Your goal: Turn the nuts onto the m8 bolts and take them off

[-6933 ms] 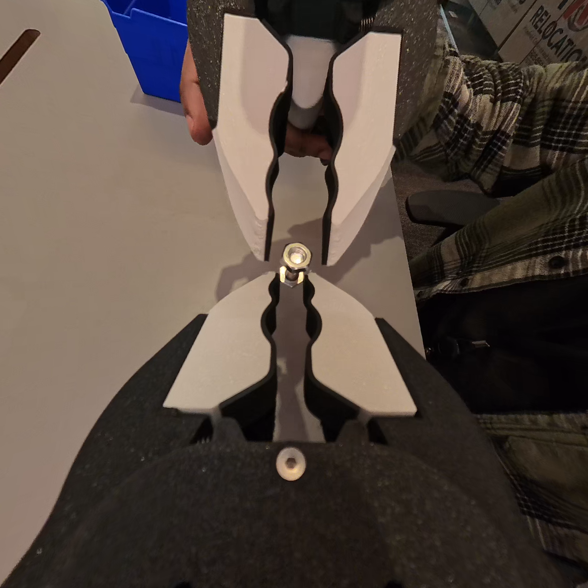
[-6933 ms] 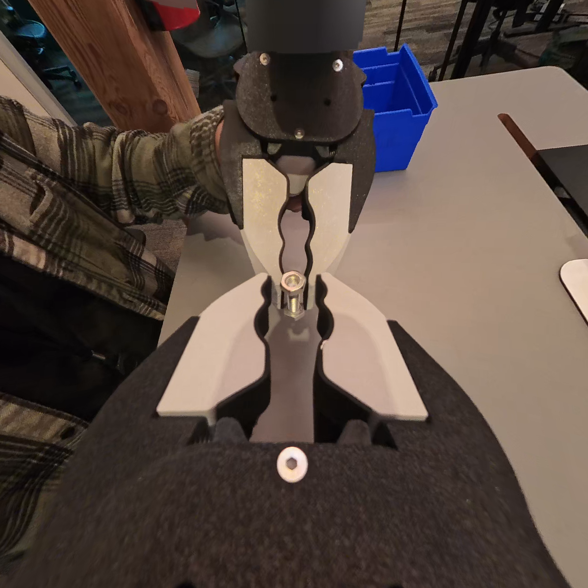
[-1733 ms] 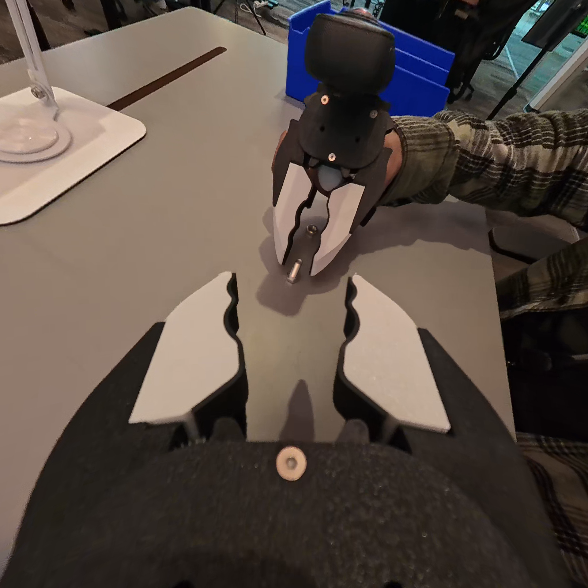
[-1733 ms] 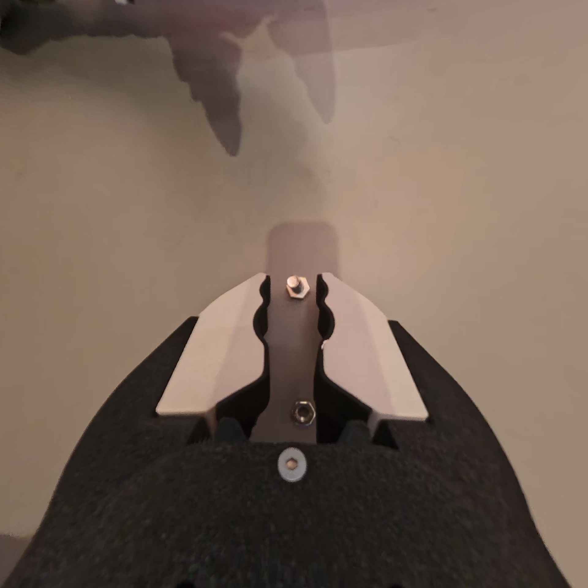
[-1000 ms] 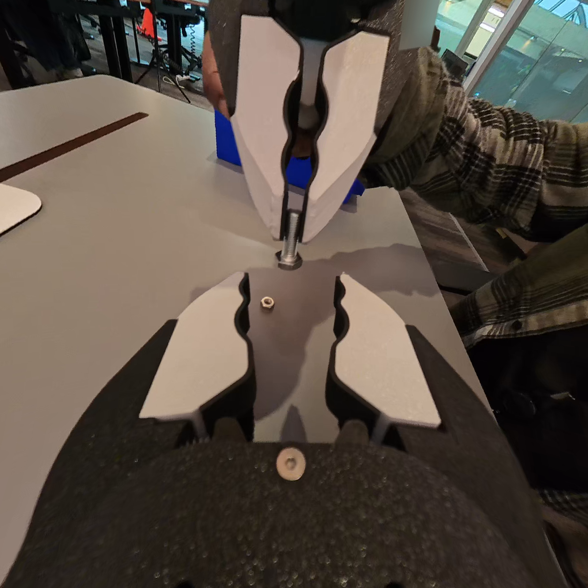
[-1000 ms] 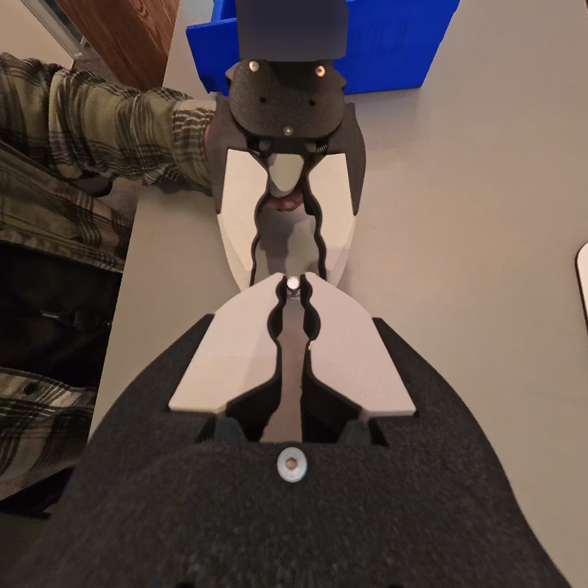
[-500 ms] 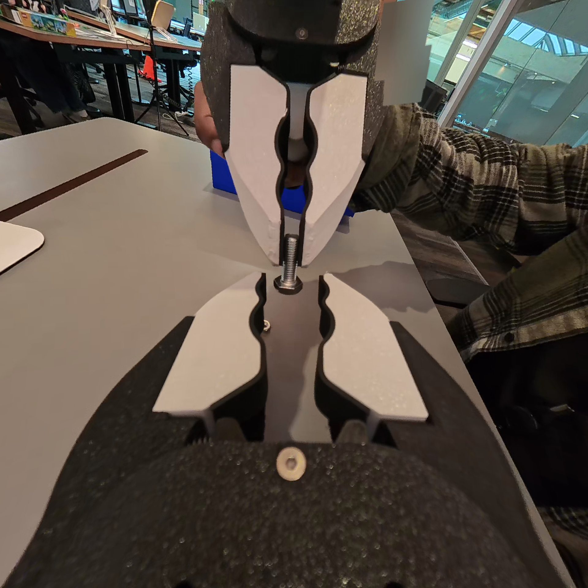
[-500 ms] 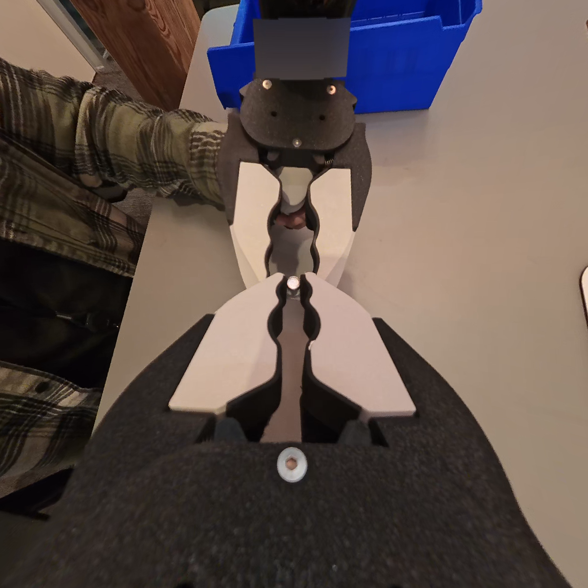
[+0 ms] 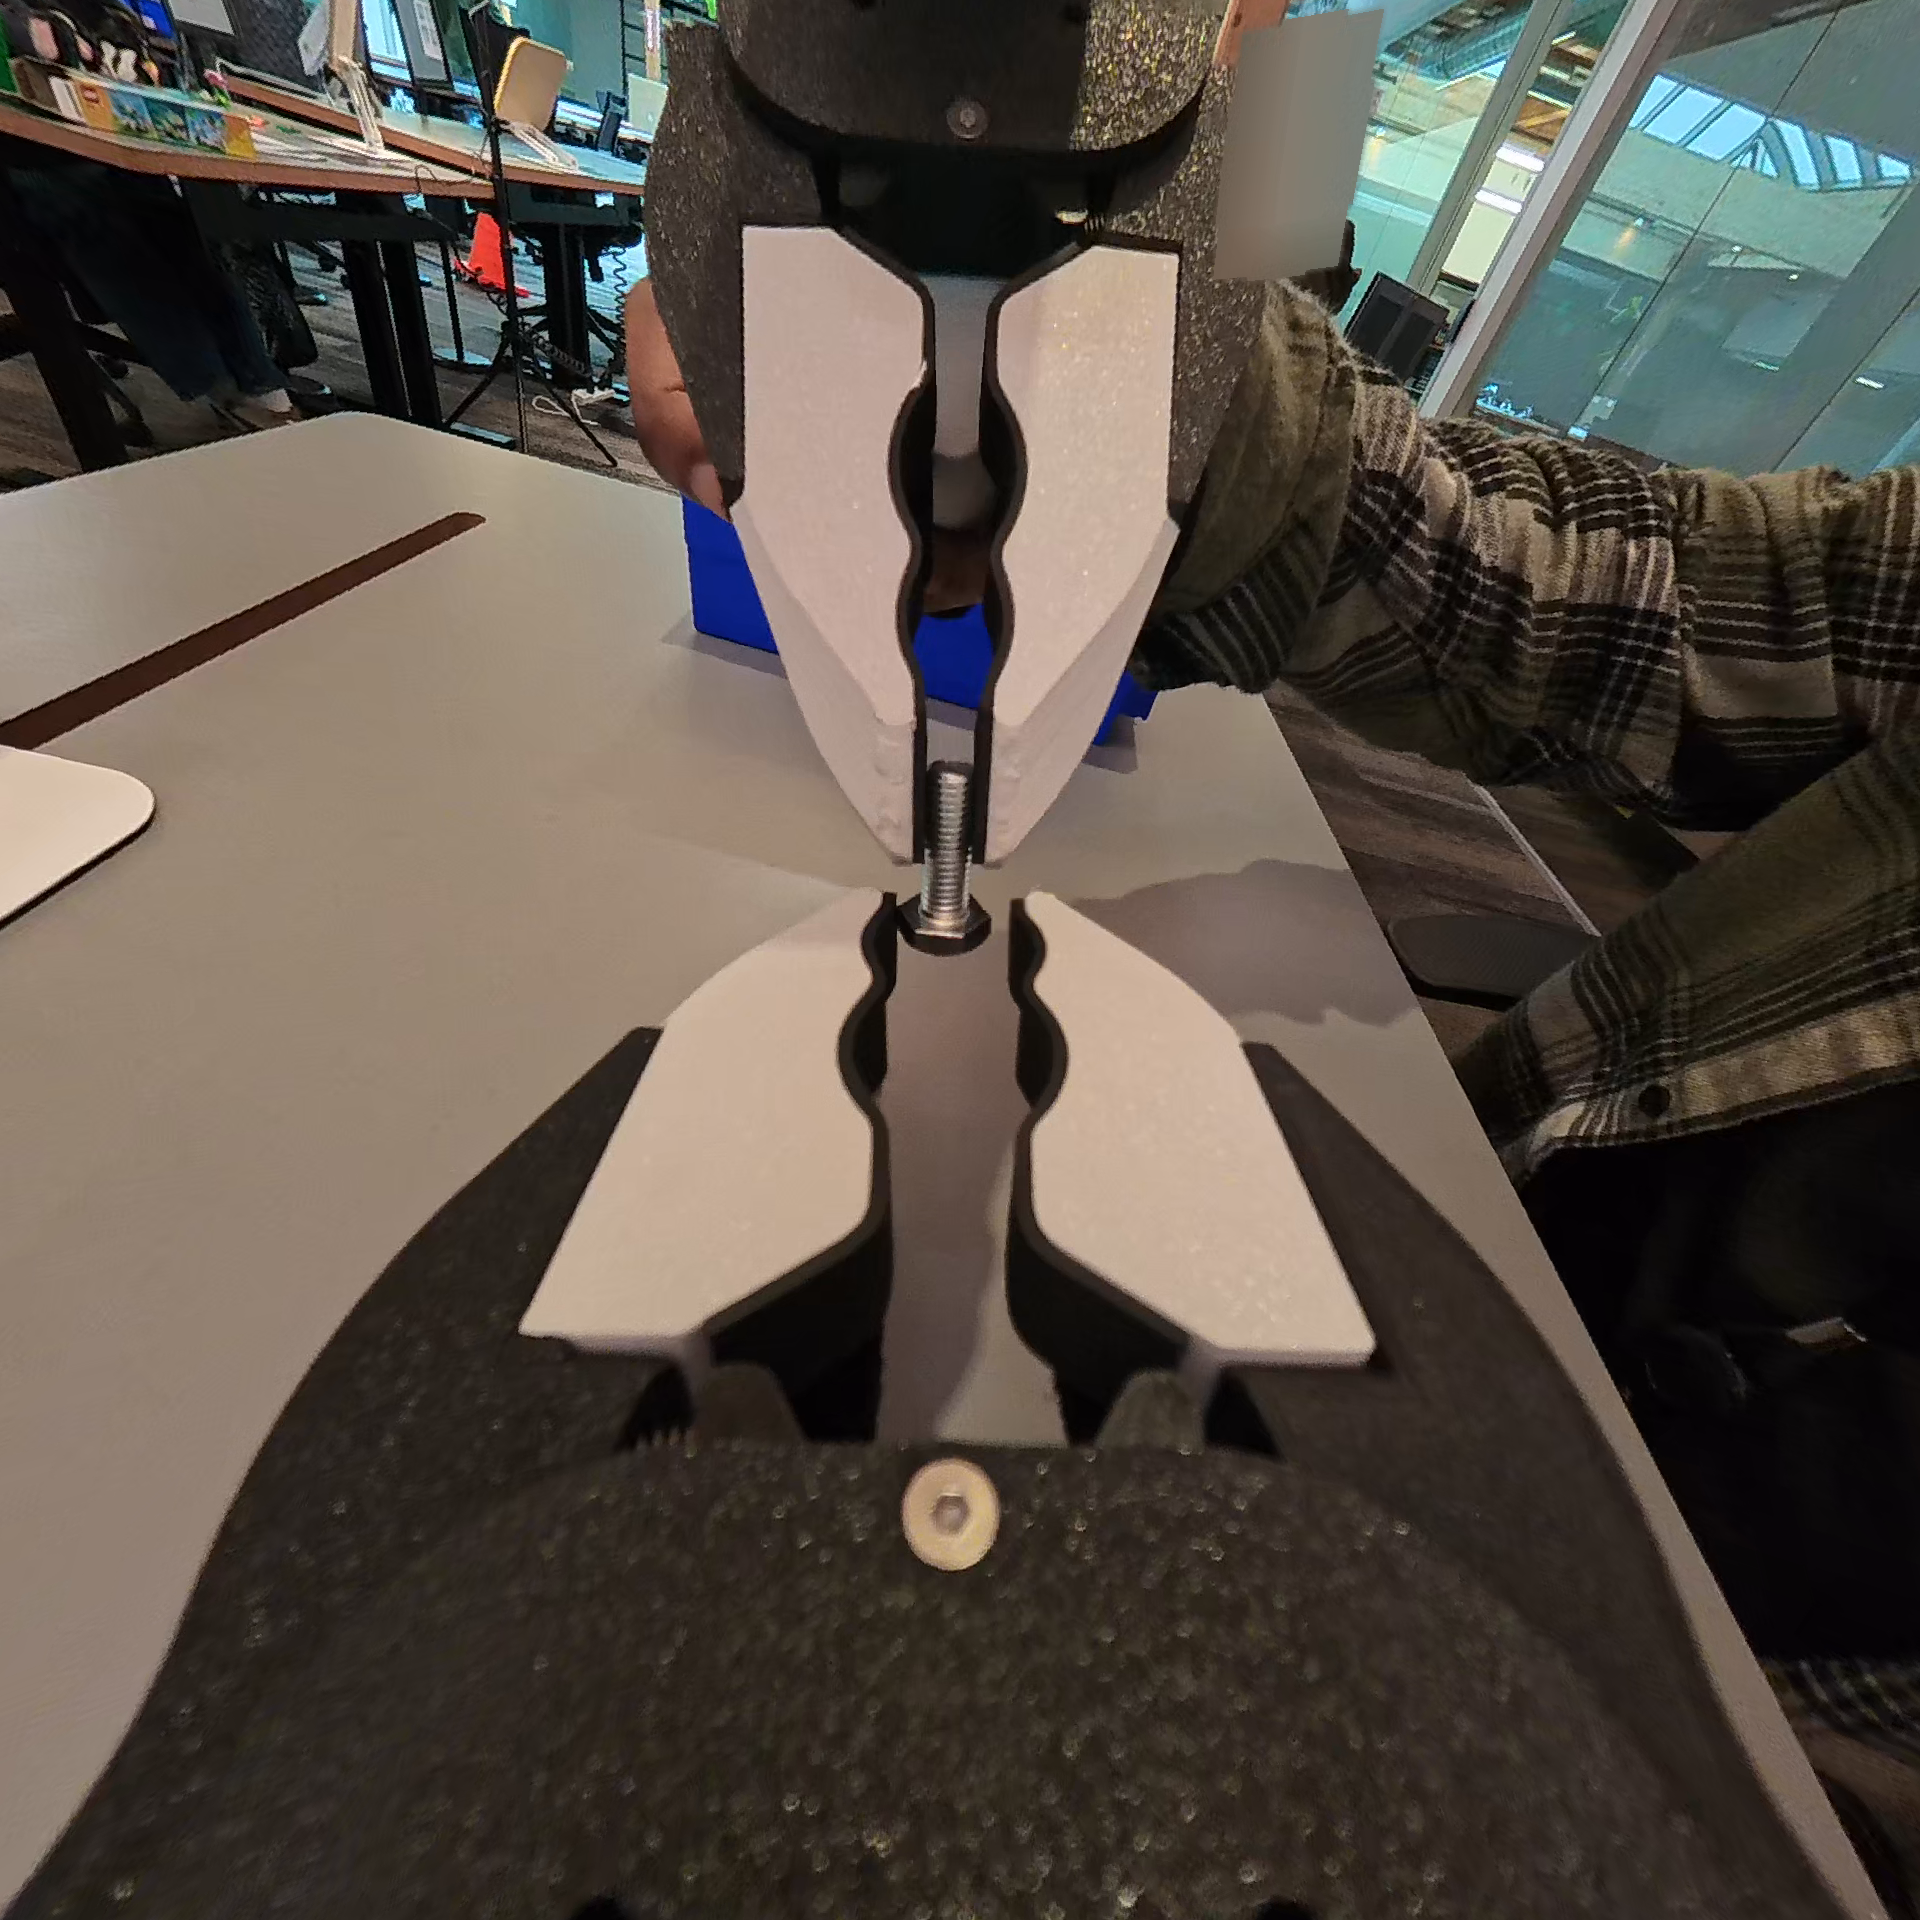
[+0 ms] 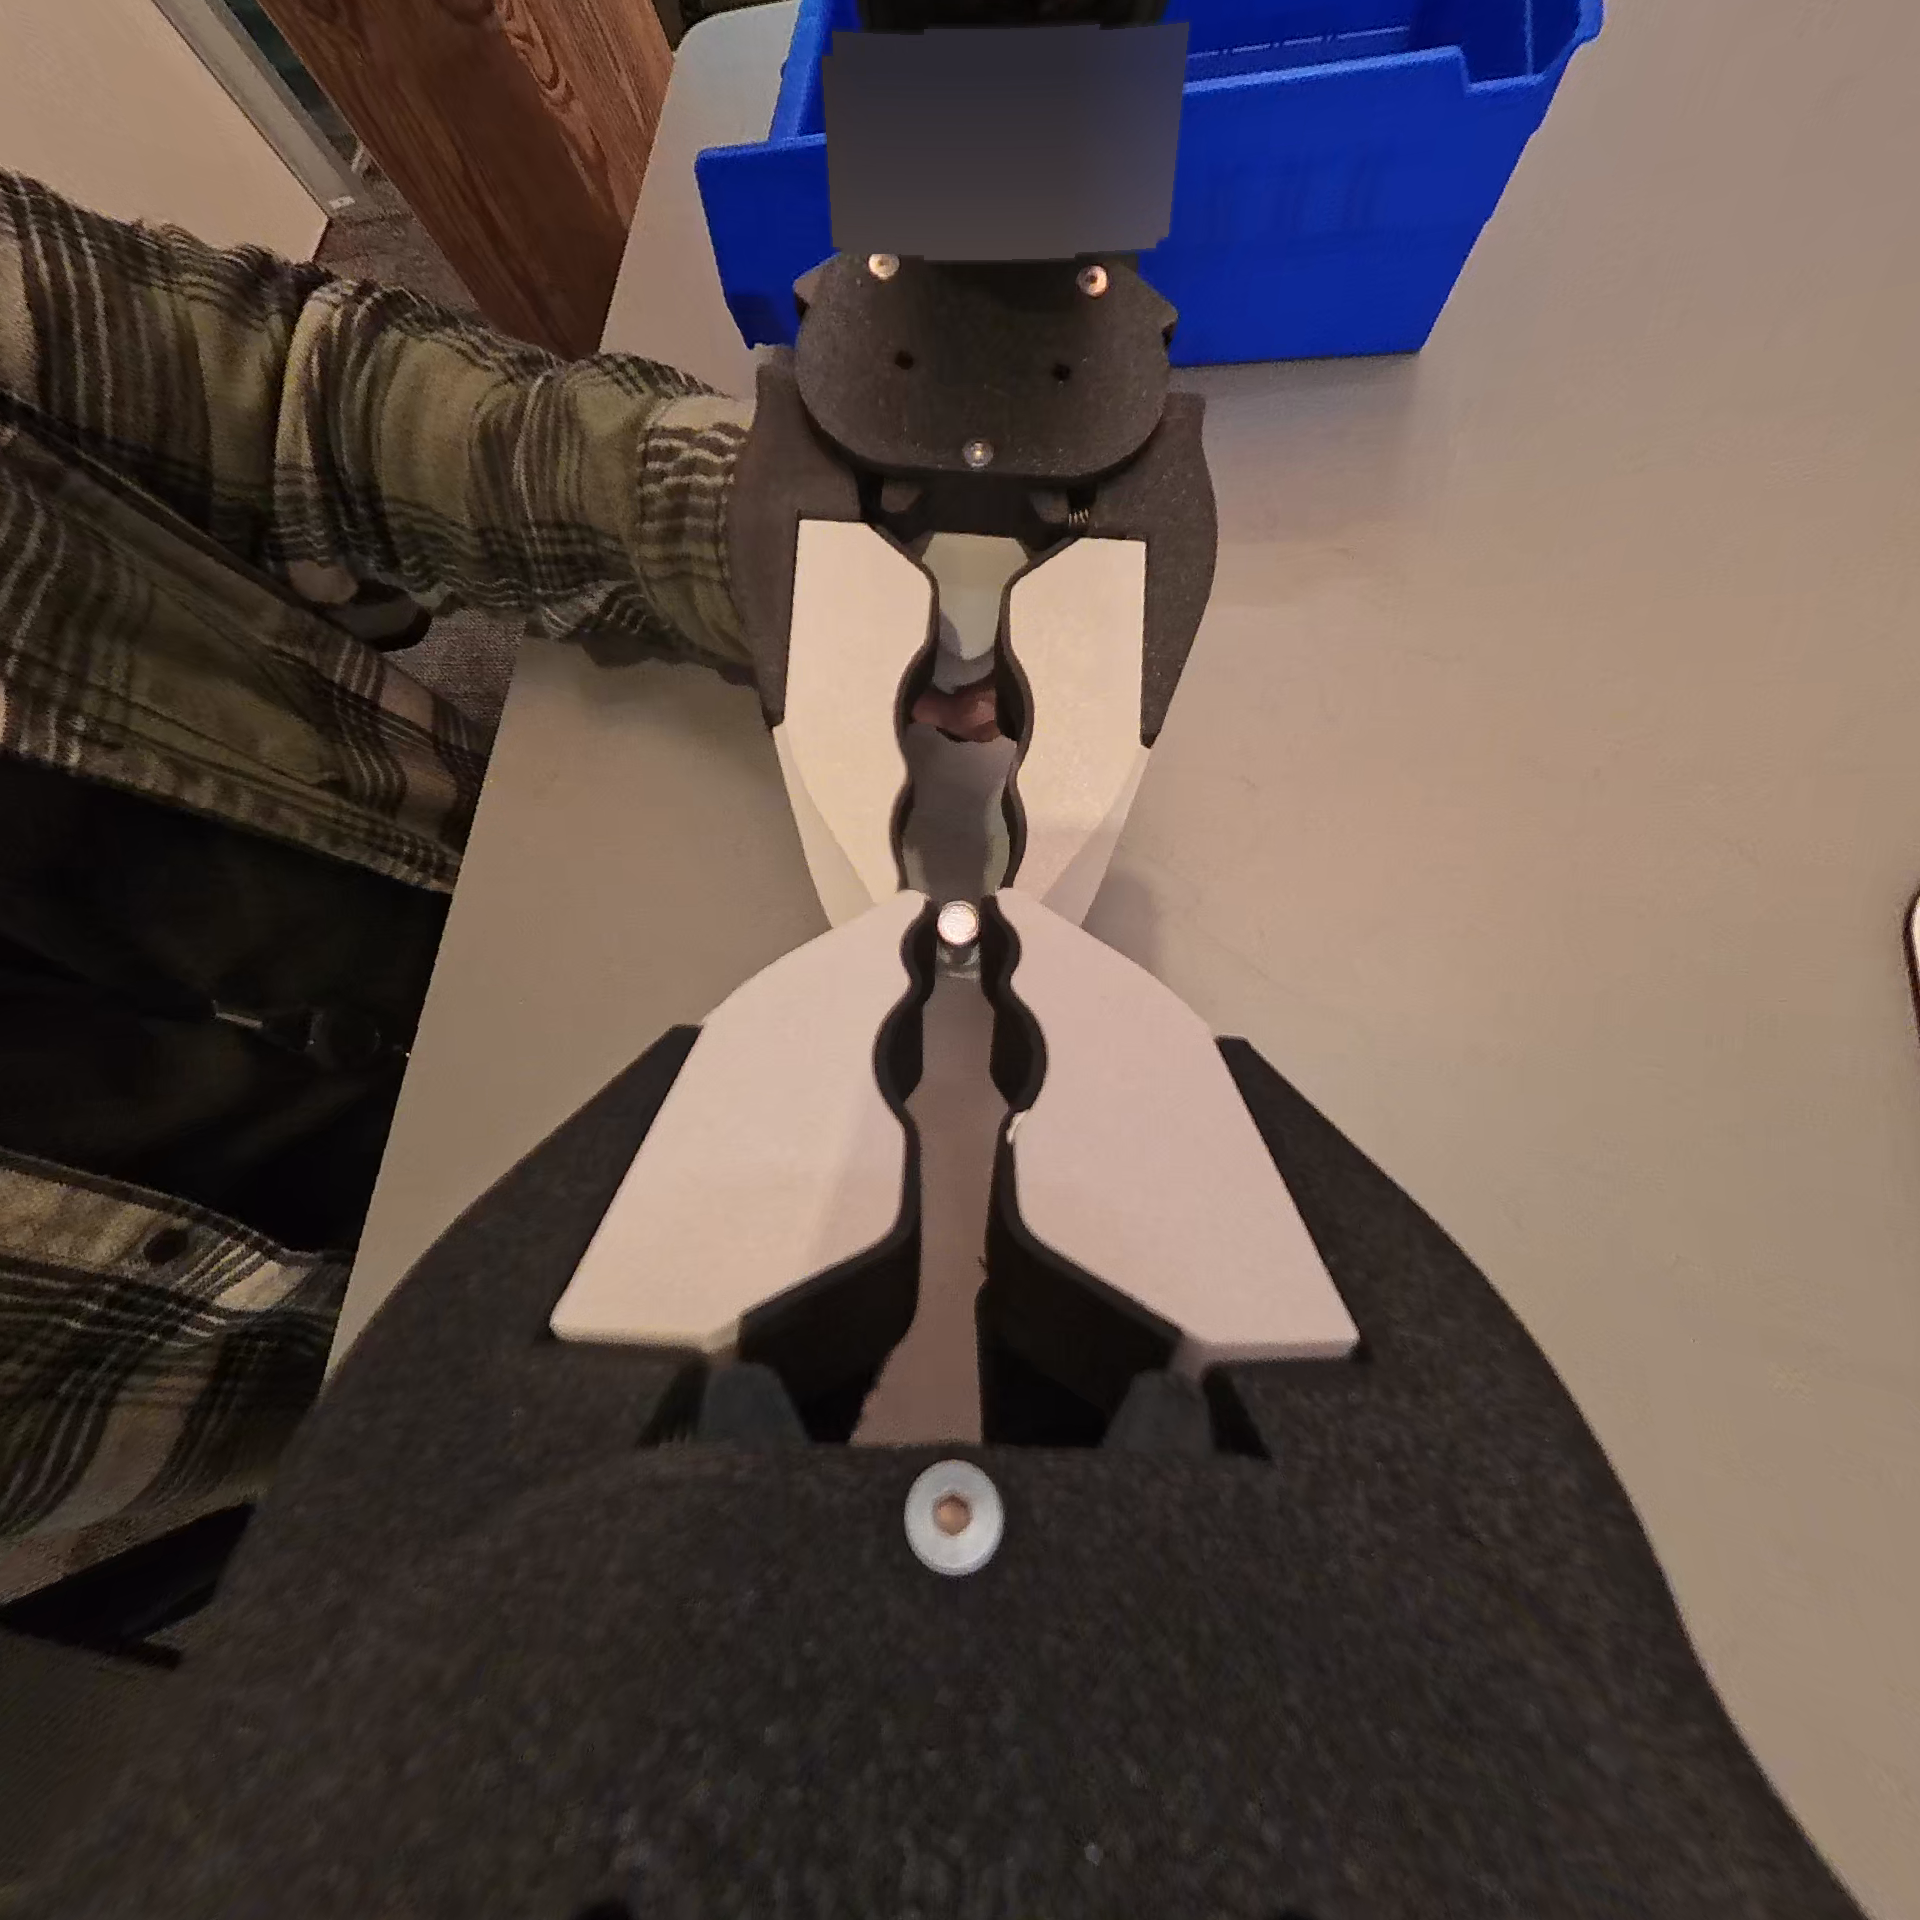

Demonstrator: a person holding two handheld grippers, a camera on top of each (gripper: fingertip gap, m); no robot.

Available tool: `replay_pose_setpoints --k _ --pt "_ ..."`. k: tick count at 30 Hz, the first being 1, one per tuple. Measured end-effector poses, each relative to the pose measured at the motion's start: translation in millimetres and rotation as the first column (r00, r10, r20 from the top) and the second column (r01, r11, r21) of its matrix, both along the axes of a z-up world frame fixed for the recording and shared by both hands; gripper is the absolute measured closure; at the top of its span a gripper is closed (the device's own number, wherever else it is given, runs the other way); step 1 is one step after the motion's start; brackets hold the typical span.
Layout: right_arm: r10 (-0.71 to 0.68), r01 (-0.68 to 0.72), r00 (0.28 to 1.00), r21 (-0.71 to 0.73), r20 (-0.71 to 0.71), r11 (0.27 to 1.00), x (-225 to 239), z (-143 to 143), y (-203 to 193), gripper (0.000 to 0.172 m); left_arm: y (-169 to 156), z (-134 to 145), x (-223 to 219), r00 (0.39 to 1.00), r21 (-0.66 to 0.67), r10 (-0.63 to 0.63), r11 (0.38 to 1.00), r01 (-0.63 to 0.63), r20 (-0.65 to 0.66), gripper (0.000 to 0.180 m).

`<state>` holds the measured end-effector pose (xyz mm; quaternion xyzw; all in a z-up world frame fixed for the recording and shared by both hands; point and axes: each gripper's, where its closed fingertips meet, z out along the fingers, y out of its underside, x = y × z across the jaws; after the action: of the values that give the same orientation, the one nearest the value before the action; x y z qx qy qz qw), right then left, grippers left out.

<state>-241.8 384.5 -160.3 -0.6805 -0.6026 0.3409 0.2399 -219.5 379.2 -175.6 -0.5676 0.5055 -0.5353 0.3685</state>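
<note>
My right gripper (image 10: 956, 916) is shut on the threaded shank of a silver bolt (image 10: 956, 923) and holds it upright. In the left wrist view the right gripper (image 9: 948, 854) comes down from above, with the bolt (image 9: 948, 831) pointing head down just above the grey table (image 9: 416, 831). The hex head (image 9: 943, 927) sits between the fingertips of my left gripper (image 9: 951, 912). The left jaws are narrow but open: the right pad (image 9: 1029, 920) stands off the head. The loose nut is hidden. In the right wrist view the left gripper (image 10: 956, 862) shows just beyond my fingertips.
A blue bin (image 10: 1351, 208) stands on the table behind the grippers and also shows in the left wrist view (image 9: 727, 592). A white flat base (image 9: 52, 821) lies at the left. A person's plaid sleeves (image 9: 1558, 623) and the table's edge are at the right. Left and right tips are no more than a few centimetres apart. My left tips are roughly 30 cm from the white flat base (image 9: 52, 821).
My left jaws have narrowed around the bolt head and moved in under it. The loose nut seen on the table has gone out of sight behind my left finger. The right gripper still holds the bolt.
</note>
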Motion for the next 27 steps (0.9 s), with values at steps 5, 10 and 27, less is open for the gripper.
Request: replay_pose_setpoints --k 5,10,27 --pt "0.0 0.0 1.0 -0.002 -0.02 1.0 -1 3 -1 0.164 0 2 -1 1.0 0.003 0.005 1.0 -0.005 0.006 0.165" --pt "0.001 -0.001 0.999 0.004 -0.04 1.0 2 6 0 0.16 1 5 -1 0.999 0.012 0.024 1.0 -0.024 0.032 0.165" --pt "-0.155 0.15 0.966 0.038 0.206 0.988 75 -124 -12 0.141 17 5 -26 0.985 -0.014 0.109 0.994 -0.109 0.135 0.165"
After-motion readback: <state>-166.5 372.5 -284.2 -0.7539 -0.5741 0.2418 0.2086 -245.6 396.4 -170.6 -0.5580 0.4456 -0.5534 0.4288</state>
